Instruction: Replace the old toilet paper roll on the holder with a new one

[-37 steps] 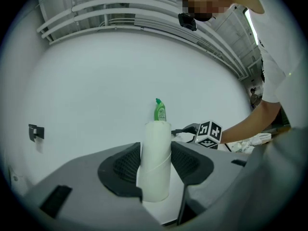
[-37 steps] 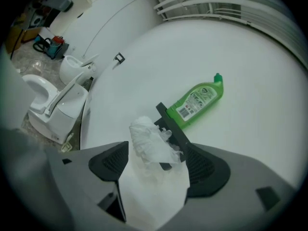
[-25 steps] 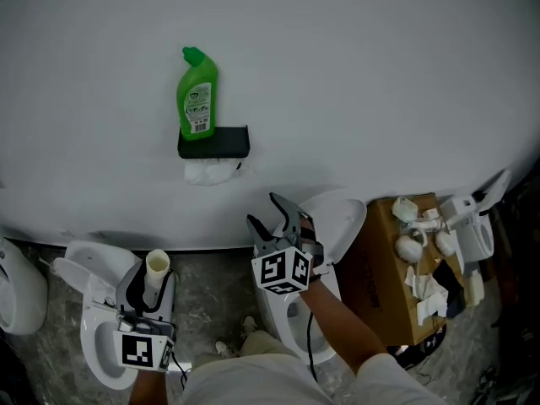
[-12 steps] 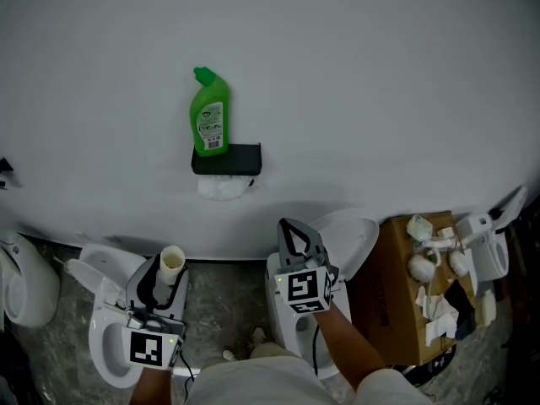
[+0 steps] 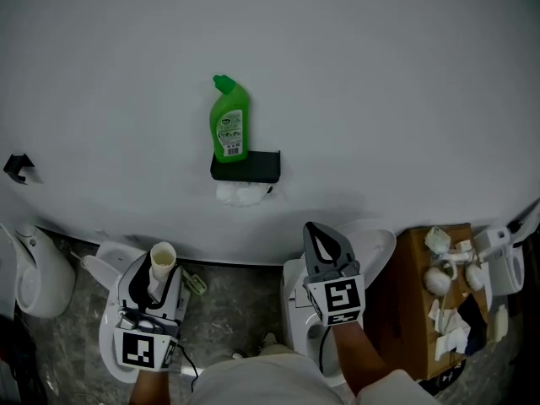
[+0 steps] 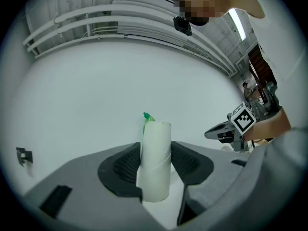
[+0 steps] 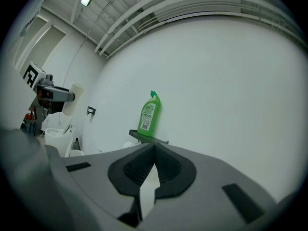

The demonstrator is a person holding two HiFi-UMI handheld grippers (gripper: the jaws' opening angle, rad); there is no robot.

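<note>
1. Left gripper (image 5: 154,278): jaws about half open, clamped on 1 cardboard tube (image 6: 155,158); tube upright, long axis vertical.
2. Right gripper (image 5: 321,236): jaws fully together, holding nothing.
3. Holder (image 5: 245,166): black, on the wall, above and ahead, between the 2 grippers; right one likely nearer. Green bottle (image 5: 229,125) stands on top, white paper (image 5: 242,194) hangs beneath.
4. Room: bare wall all round the holder.

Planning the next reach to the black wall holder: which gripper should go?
Probably the right gripper: its fingers are shut on nothing and it sits nearer below the black wall holder. The left gripper is occupied, clamping the pale cardboard tube.
</note>
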